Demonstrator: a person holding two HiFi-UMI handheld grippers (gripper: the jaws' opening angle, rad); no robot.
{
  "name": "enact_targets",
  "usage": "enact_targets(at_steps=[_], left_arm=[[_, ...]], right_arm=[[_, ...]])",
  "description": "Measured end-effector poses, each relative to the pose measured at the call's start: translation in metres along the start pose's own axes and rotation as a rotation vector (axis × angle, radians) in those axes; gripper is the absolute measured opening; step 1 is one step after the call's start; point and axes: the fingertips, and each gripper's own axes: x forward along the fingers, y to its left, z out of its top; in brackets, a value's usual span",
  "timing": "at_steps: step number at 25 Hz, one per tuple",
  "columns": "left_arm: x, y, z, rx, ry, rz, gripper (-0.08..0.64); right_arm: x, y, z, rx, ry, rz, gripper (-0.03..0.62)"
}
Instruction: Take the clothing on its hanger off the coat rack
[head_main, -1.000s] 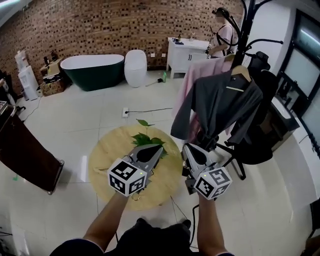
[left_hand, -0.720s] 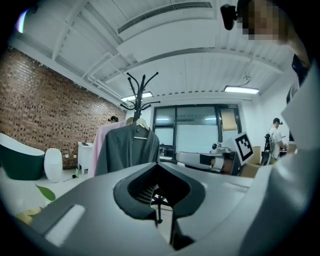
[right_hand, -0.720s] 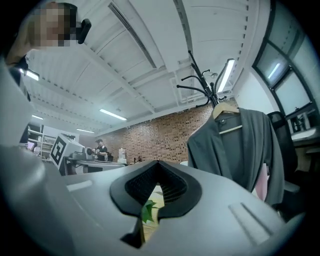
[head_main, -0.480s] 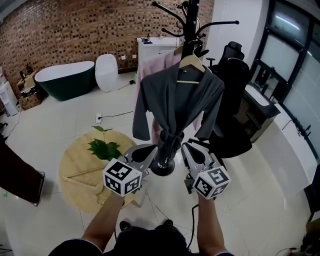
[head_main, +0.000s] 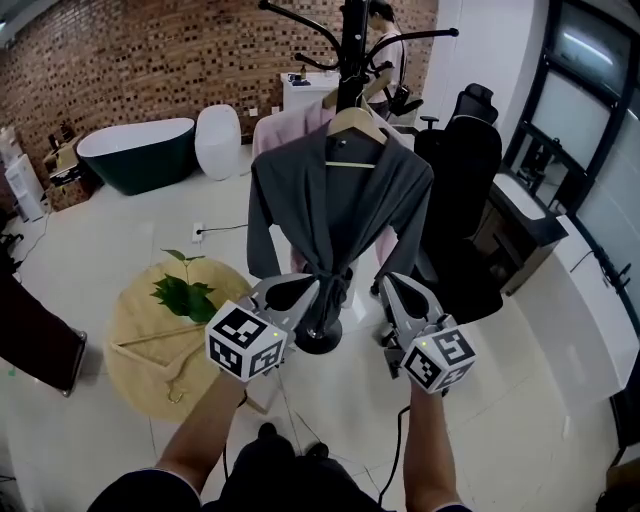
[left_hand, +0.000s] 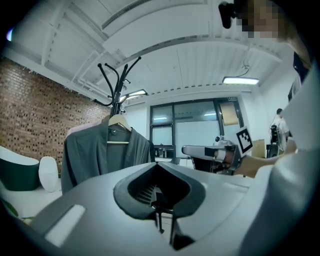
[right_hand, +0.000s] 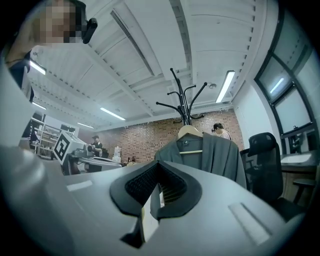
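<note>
Head view: a dark grey robe (head_main: 340, 200) hangs on a pale wooden hanger (head_main: 352, 122). Its hook sits over an arm of the tall black metal coat rack (head_main: 350, 40), and a pink garment (head_main: 272, 130) hangs just behind on the same rack. The left gripper (head_main: 312, 288) and the right gripper (head_main: 392, 285) are low, either side of the robe's knotted belt and well below the hanger, and neither appears to touch the cloth. A black office chair (head_main: 465, 170) stands close on the rack's right. The step in hand looks to be the reach, so both grippers have to go up to shoulder level of the robe

Left gripper view: the jaws are pressed together with nothing between them. The robe and hanger show ahead and to the left, apart from the tips. This claw should open before it arrives. It would likely do best steadying a shoulder of the hanger, wood rather than loose fabric, which would probably slip

Right gripper view: the jaws are likewise closed on nothing, and the hanger's neck shows above the tips. A good grip would take the wood just beside the hook. Lift straight up until the hook clears the rack's arm, then draw back, without dragging the pink garment along or swinging the robe into the chair
</note>
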Motion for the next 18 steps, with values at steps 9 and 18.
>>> enact_targets(at_steps=[9,18], left_arm=[[0.032,0.035,0.015,0.07,-0.012,0.053,0.012],[0.074,0.096,0.027,0.12,0.008,0.074,0.023]], right_arm=[[0.022,-0.024,0.004,-0.013,0.004,-0.002,0.002],[0.064,-0.042,0.006,-0.01,0.019,-0.014,0.002]])
